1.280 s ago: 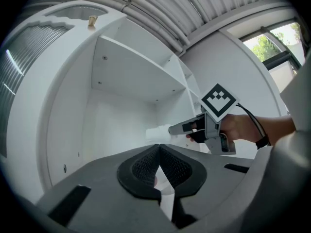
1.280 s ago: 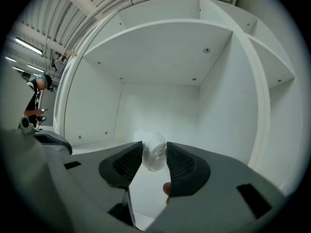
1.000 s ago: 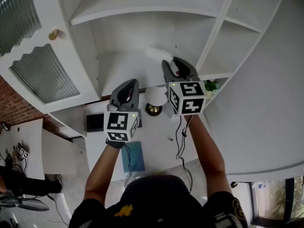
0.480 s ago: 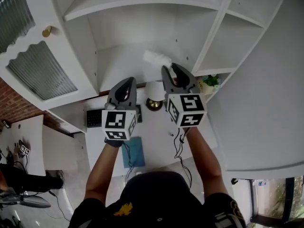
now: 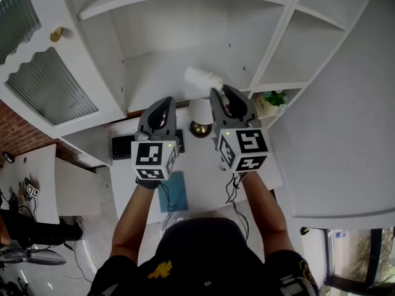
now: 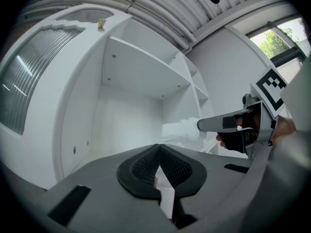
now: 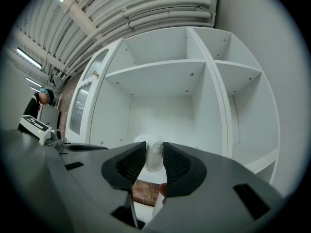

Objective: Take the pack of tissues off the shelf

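R hand-held gripper [image 7: 154, 154] closing on tissue pk [image 5: 201, 78].

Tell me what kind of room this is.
Probably a home office or study: white built-in shelves, a desk with a keyboard beneath them, and a small potted plant.

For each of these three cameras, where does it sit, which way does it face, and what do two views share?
Head view: on the person's head, facing steeply down at the shelves; both forearms, left gripper, right gripper show.
Left gripper view: on the left gripper, facing along its shut fingers into the shelves; right gripper shows sideways.
Right gripper view: on the right gripper, facing the shelves; its fingers have just been closing and press the pack of tissues.
Both gripper views share the pack.
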Action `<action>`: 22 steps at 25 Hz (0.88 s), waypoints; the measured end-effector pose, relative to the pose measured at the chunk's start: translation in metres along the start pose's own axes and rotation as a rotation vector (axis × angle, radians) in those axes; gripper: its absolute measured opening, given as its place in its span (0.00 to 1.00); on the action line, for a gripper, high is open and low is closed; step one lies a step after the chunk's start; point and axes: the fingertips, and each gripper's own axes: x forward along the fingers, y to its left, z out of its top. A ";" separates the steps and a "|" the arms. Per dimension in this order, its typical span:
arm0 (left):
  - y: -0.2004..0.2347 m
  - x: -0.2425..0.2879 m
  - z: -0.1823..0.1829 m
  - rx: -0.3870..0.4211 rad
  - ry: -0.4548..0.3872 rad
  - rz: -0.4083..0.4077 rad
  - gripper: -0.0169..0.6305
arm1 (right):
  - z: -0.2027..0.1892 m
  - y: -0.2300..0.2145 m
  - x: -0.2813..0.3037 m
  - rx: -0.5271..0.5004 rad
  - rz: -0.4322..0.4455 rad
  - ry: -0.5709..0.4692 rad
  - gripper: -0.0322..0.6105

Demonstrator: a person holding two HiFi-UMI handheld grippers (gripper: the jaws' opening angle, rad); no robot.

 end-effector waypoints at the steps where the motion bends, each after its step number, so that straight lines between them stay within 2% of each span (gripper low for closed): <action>1: 0.000 -0.001 -0.001 -0.002 0.000 0.004 0.05 | -0.001 0.001 -0.002 0.001 0.001 0.000 0.22; 10: -0.007 -0.010 -0.013 0.013 0.018 0.017 0.05 | -0.013 0.009 -0.015 -0.025 0.006 -0.004 0.22; 22: -0.010 -0.018 -0.027 0.000 0.046 0.035 0.05 | -0.025 0.014 -0.031 -0.011 0.022 0.013 0.21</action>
